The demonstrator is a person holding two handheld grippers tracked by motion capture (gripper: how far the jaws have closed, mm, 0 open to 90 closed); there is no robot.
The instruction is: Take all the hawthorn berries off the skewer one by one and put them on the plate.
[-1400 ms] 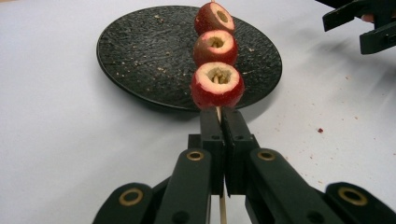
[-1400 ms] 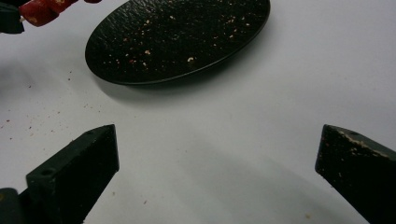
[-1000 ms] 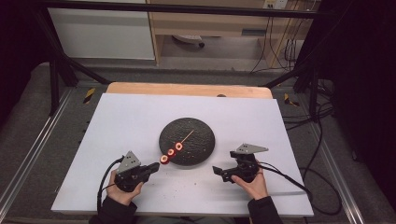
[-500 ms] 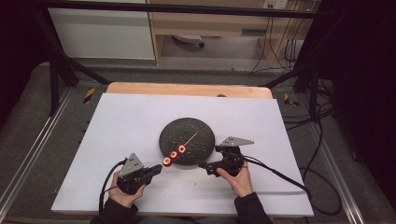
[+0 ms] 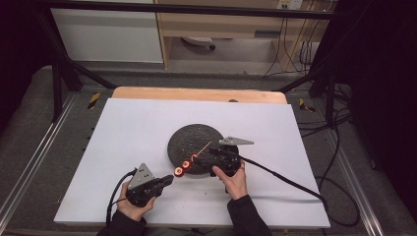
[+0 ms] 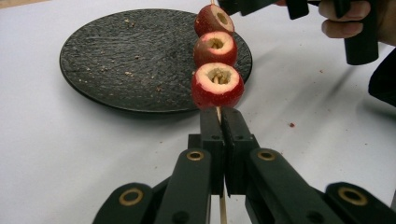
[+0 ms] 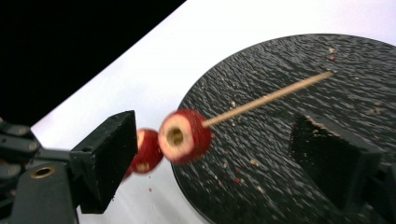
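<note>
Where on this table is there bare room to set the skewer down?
Free: the white table left of the plate, the strip behind the plate up to the wooden edge, and the right side past the right gripper. Crowded: the plate's near rim, where the skewer, left gripper and both hands meet.

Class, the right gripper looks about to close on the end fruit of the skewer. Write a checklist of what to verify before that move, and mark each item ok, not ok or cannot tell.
1. Left gripper shut firmly on the wooden skewer: ok.
2. All three red cored fruits threaded on the skewer: ok.
3. Right gripper with its jaws either side of the end fruit, not pressing it: ok; the jaws have just been closing.
4. End fruit centred between the jaws: not ok, it sits nearer the left jaw.
5. Black plate under the skewer tip to catch fruit: ok.
6. Fruits loose enough to slide: cannot tell.
</note>
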